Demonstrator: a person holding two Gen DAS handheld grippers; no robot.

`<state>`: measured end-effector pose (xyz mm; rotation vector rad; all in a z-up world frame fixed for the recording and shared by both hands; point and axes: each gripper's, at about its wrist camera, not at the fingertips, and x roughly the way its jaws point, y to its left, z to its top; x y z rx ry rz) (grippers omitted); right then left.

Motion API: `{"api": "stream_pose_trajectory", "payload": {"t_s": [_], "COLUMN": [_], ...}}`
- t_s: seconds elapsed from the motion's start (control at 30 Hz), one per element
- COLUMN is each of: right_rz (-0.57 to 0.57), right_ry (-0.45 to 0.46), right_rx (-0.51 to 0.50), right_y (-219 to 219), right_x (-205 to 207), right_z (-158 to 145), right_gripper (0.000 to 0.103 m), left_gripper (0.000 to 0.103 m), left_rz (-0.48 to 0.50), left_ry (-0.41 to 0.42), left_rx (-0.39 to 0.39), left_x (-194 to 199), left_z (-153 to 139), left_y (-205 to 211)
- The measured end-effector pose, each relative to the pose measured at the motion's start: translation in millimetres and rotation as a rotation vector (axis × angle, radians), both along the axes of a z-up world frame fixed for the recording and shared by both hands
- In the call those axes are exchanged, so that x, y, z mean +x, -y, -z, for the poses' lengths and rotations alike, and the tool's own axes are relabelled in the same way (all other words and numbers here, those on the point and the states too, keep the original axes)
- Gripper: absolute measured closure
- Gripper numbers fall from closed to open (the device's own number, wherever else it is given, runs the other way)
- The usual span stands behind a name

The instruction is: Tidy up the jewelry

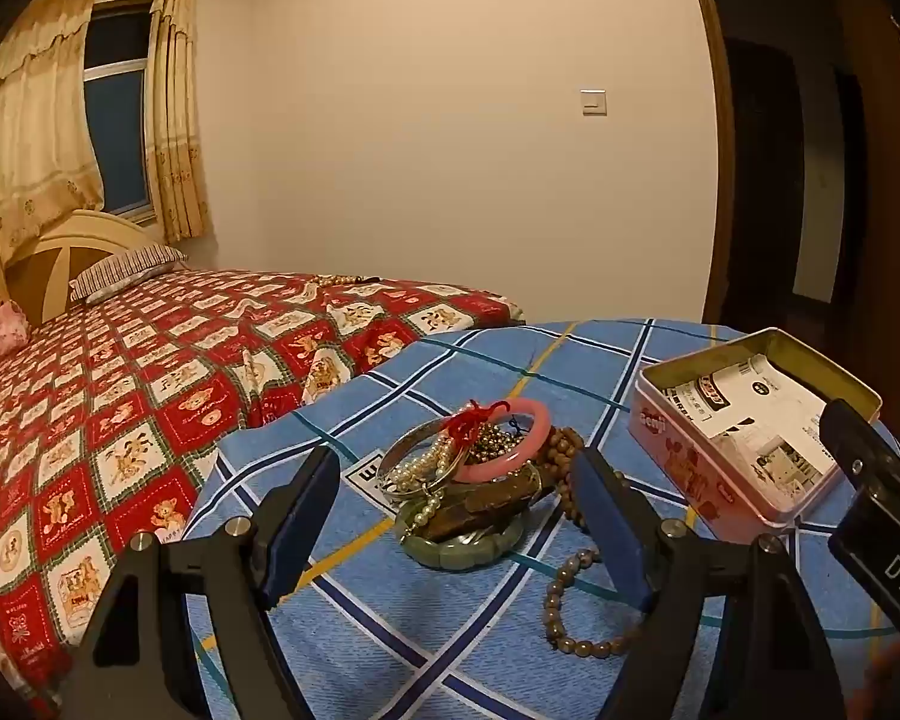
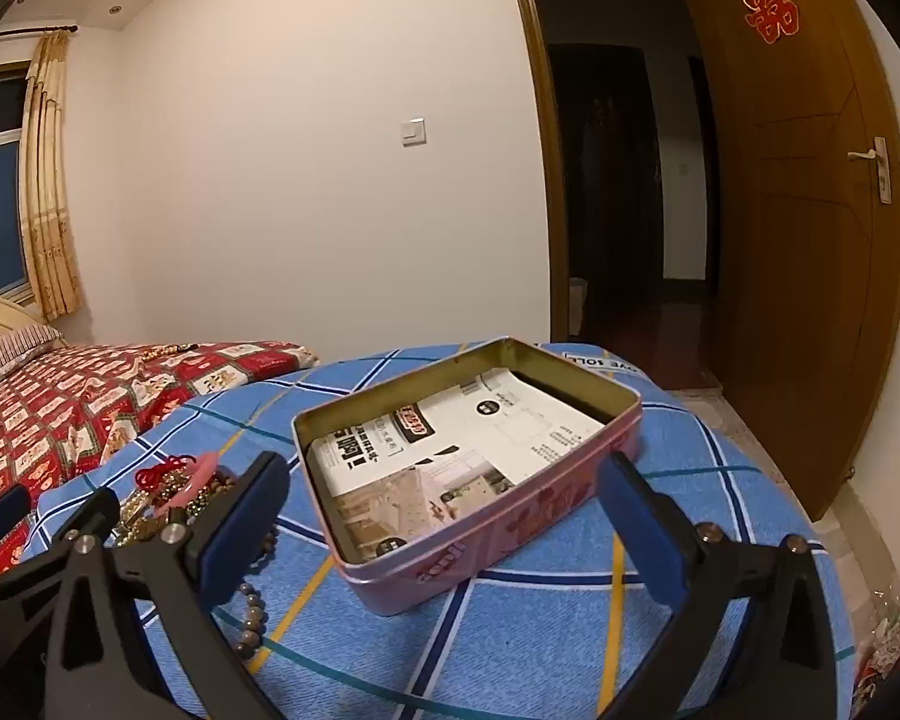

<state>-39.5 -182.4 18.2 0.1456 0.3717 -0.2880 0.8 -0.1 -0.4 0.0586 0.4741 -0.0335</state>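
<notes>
Left claw [image 1: 456, 516] open, nothing gripped, hovering over jewelry pile [image 1: 480, 480] on blue checked worktop [image 1: 390, 630]. Right claw [image 2: 444, 531] open wide, straddling pink tin [image 2: 468, 528], just right of pile.

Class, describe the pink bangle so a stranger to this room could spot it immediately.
Start at the blue checked tablecloth beside the red bed. Left of the open pink tin lies a jewelry heap. The pink bangle leans on top, the only smooth pink ring, with a red tassel.
</notes>
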Motion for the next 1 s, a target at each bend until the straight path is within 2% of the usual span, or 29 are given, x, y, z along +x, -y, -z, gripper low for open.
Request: {"api": "stream_pose_trajectory", "payload": {"t_s": [0.23, 1.0], "right_rz": [0.002, 0.002], "right_ry": [-0.007, -0.009], "right_rx": [-0.013, -0.002], "right_y": [0.0, 0.6], "right_x": [-0.6, -0.3], "right_z": [-0.3, 0.5], "right_gripper": [0.0, 0.0], "left_gripper": [0.024, 0.024], "left_rz": [0.016, 0.005], "left_ry": [0.012, 0.011], "left_rx": [0.024, 0.009], "left_x": [-4.5, -2.0], "left_z": [3.3, 0.3], "left_y": [4.1, 1.8]}}
